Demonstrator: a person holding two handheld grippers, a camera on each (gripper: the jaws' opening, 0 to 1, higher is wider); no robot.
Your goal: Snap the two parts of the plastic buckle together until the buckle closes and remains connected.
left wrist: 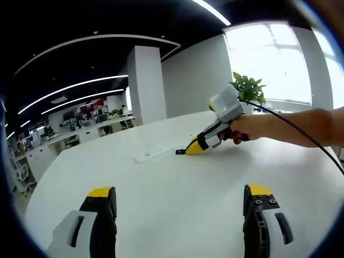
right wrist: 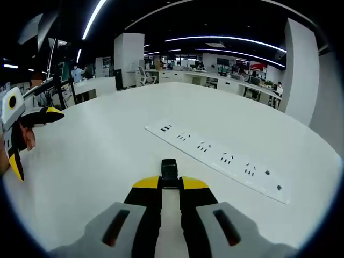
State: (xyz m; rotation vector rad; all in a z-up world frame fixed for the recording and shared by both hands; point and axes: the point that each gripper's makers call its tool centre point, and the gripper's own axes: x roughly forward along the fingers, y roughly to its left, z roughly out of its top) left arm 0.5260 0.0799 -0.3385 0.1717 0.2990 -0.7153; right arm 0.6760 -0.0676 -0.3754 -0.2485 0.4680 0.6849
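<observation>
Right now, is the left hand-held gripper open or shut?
Open. In the left gripper view the left hand-held gripper has its two yellow-tipped jaws far apart, with bare white table between them and nothing held.

— What lies on the broad white round table (right wrist: 107, 156)?
— A long white flush socket strip (right wrist: 220, 158). A green leafy potted plant (left wrist: 248, 88) stands near the far edge, by bright windows.

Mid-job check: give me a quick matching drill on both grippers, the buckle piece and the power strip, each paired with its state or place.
1. left gripper
2. right gripper
3. buckle piece
4. power strip

a. lying flat on the white table
b. jaws wide apart, nothing between them
c. black, pinched at yellow jaw tips
d. closed on a small part

Pairs: 1-b, 2-d, 3-c, 4-a
</observation>
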